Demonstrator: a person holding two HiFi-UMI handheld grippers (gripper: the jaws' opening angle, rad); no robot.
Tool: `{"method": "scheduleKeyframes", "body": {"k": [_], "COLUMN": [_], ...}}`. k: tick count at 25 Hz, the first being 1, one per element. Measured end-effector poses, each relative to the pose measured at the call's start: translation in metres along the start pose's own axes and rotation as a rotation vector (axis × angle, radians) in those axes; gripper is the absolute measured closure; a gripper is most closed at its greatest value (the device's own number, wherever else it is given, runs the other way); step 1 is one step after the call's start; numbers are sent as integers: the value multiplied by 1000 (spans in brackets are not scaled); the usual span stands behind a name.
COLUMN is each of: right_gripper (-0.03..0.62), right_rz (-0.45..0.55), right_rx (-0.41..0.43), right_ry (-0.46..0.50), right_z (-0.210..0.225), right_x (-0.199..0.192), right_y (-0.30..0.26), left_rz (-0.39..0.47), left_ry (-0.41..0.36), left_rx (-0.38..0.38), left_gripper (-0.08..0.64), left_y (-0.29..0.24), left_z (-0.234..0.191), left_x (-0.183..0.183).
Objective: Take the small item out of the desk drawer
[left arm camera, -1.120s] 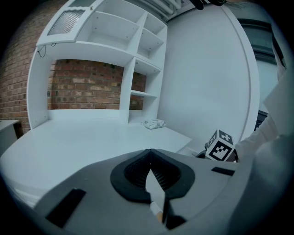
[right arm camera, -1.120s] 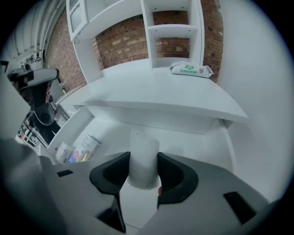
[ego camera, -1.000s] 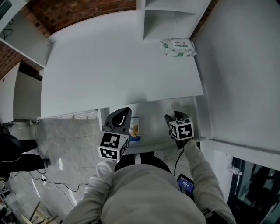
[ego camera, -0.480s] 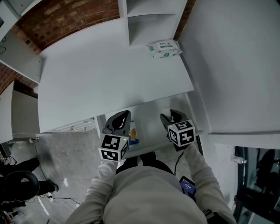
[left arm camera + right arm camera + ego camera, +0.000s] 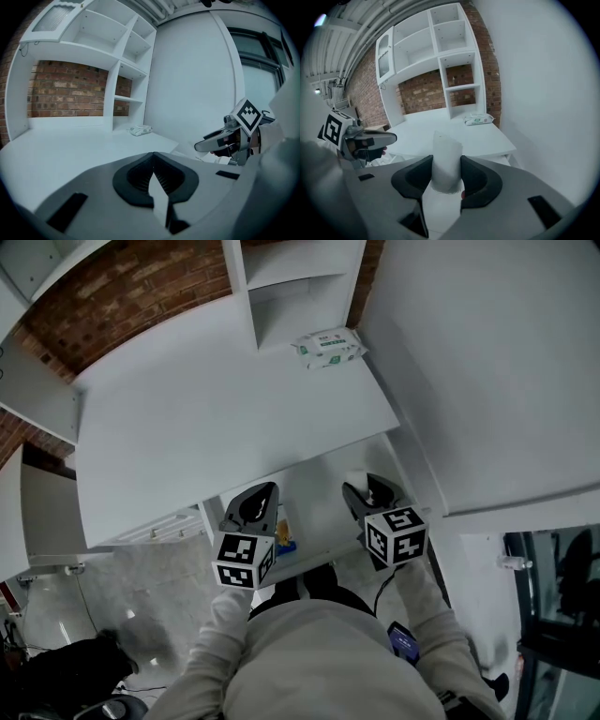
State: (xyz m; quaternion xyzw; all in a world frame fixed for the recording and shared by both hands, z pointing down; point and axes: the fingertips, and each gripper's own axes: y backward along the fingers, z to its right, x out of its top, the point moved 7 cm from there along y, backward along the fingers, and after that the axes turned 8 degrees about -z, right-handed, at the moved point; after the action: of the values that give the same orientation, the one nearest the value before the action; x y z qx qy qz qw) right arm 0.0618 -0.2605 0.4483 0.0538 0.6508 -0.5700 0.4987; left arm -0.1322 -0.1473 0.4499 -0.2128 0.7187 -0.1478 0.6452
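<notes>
The open desk drawer shows below the white desk's front edge in the head view. My right gripper is over its right part, shut on a small white roll that stands upright between the jaws; the white roll pokes out just ahead of the fingertips. My left gripper hovers over the drawer's left part, its jaws shut together with nothing between them. A small blue and orange box lies in the drawer, partly hidden by the left gripper.
A pack of wet wipes lies at the back right of the desk top, beside white shelf cubbies. A white wall panel stands along the right. The marble floor lies to the left.
The head view has swung, so the desk sits higher and further left in the picture. Both grippers stay over the drawer; the right one keeps its hold on the white roll.
</notes>
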Motion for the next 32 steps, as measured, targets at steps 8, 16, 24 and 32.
{"method": "scheduleKeyframes", "body": {"k": [8,16,24,32], "right_gripper": [388,390,390,391], "right_rz": [95,180,269,312], "right_rx": [-49,-83,-104,-141], "right_ry": [-65,-134,-172,-192], "right_z": [-13,-22,-36,-41], "right_x": [1,-2,-5,-8], "right_y": [35,65,88,101], "left_rz": [11,15,27,40], "left_ry": [-30,-61,-77,-90], "left_rx": [-34,-70,-95,-112], "left_gripper": [541,541,541,541], "left_y": [8,14,23,27], "left_z": [2,8,13,14], "left_x": [1,0,0,3]}}
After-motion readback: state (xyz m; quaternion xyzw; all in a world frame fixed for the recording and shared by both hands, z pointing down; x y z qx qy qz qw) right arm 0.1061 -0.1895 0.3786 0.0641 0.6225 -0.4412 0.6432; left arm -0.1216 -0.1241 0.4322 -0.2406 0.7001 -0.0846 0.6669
